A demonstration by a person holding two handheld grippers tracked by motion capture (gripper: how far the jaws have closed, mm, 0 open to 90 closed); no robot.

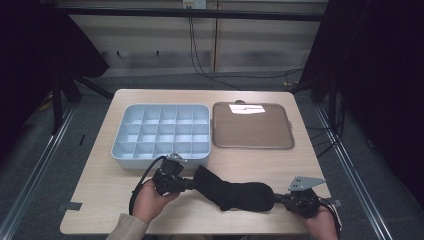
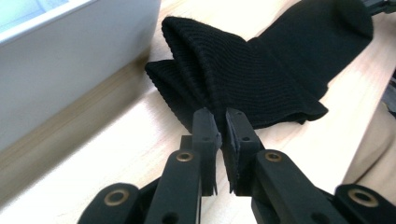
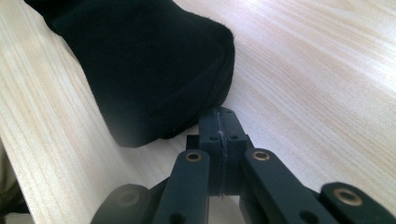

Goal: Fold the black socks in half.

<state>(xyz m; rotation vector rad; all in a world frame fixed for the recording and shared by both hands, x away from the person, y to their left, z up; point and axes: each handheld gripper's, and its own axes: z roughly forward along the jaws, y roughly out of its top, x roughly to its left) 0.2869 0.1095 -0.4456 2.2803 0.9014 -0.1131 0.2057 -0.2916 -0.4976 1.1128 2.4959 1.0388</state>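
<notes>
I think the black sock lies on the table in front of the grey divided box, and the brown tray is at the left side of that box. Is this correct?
One detail is wrong: the brown tray sits to the right of the grey divided box, as the high view shows. The black sock does lie on the table in front of the box.

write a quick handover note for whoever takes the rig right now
Left gripper: jaws nearly shut, pinching the ribbed cuff of the sock.
Right gripper: shut, tips at the sock's toe; whether it holds fabric is unclear.
Sock: lies stretched between the grippers on the table, in front of the grey box; tray right of the box.
Done: the cuff is gripped.
Left: probably folding or stowing the sock; nothing is in the box yet.
</notes>
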